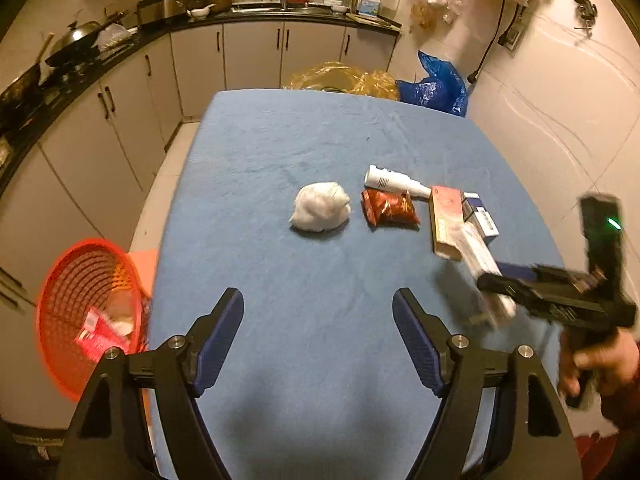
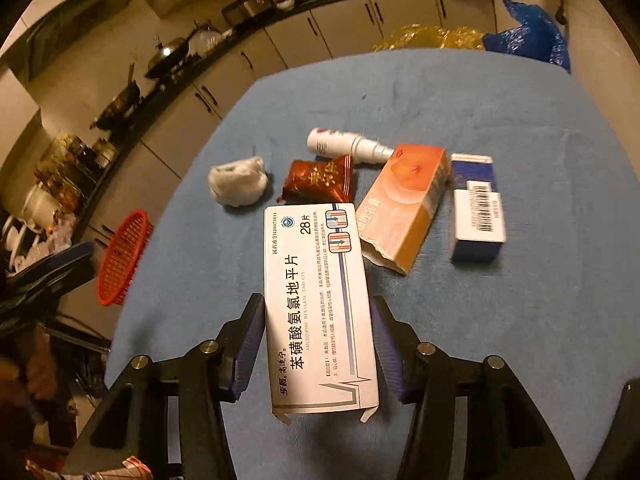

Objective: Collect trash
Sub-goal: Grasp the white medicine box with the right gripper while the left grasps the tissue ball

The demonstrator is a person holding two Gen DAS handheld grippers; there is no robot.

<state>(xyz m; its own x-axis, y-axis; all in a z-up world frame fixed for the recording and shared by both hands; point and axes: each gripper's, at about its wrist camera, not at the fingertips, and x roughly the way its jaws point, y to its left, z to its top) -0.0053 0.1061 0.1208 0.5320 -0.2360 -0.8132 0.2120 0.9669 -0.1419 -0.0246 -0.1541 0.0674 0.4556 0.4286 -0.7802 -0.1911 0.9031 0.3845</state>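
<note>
My right gripper point(image 2: 318, 312) is shut on a white medicine box point(image 2: 316, 304) and holds it above the blue table point(image 2: 520, 340); it shows blurred in the left wrist view point(image 1: 486, 276). My left gripper point(image 1: 318, 304) is open and empty over the table's near edge. On the table lie a white tissue wad point(image 1: 320, 208), a red snack packet point(image 1: 390, 208), a white spray bottle point(image 1: 394, 182), an orange box point(image 1: 444, 220) and a blue-white box point(image 1: 482, 216). A red basket point(image 1: 86, 312) stands left of the table, with a red packet inside.
Kitchen cabinets and a counter with pots point(image 1: 76, 44) run along the left and back. Yellow point(image 1: 340, 78) and blue point(image 1: 438, 84) plastic bags lie beyond the far table edge. A wall stands on the right.
</note>
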